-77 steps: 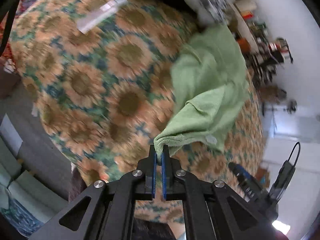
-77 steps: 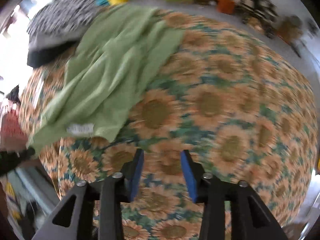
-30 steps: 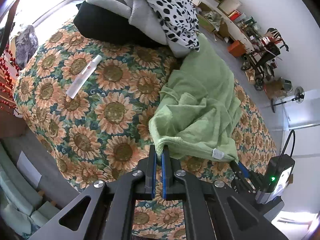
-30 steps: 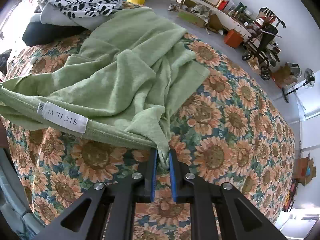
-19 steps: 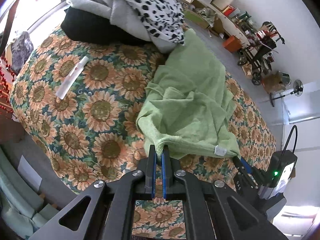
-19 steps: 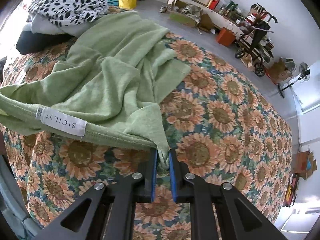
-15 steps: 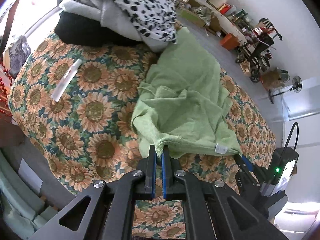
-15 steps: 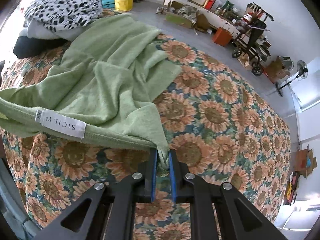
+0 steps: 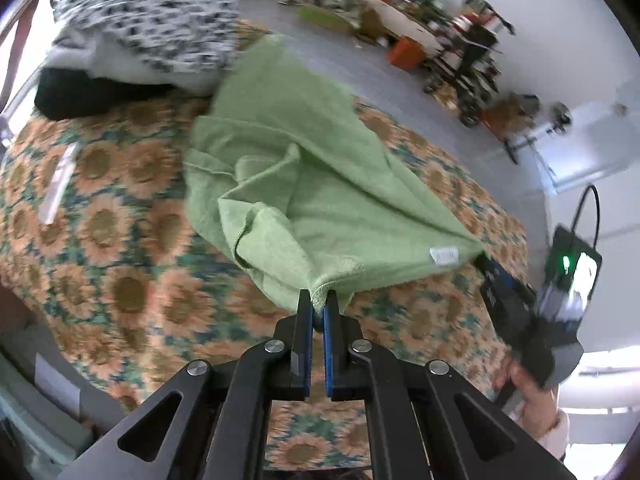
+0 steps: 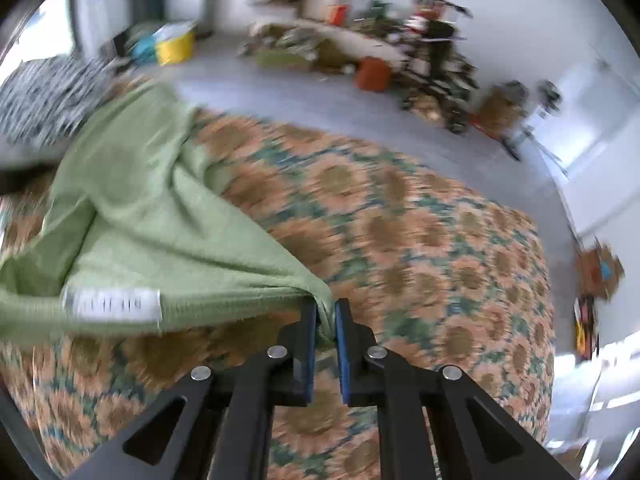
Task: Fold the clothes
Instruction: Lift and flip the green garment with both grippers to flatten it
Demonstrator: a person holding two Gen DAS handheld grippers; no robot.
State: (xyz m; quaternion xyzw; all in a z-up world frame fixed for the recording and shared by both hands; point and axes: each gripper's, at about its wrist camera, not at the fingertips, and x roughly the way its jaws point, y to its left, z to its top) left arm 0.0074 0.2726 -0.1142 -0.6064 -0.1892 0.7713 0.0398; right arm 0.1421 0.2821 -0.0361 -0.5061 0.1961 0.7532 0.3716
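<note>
A green towel [image 9: 304, 176] lies rumpled on the sunflower-print bed cover [image 9: 120, 280], its near hem lifted and stretched between both grippers. My left gripper [image 9: 317, 304] is shut on one hem corner. My right gripper [image 10: 326, 312] is shut on the other corner, and the towel [image 10: 152, 216] runs off to the left from it. A white label [image 10: 116, 303] is sewn on the hem near the right gripper; the same label [image 9: 444, 257] shows in the left wrist view. The right gripper's body [image 9: 520, 312] and a hand [image 9: 532, 396] appear at the right there.
A pile of clothes, spotted white [image 9: 148, 12] over black [image 9: 88, 92], sits at the bed's far end touching the towel. A white strip [image 9: 58, 184] lies on the cover at left. Beyond the bed are grey floor [image 10: 304, 96], cluttered shelves [image 10: 360, 48] and a yellow bin [image 10: 174, 48].
Both grippers, still shut on the hem corners, have swung so the views tilt up towards the room. The hem now stretches tauter between them. Both views are motion-blurred.
</note>
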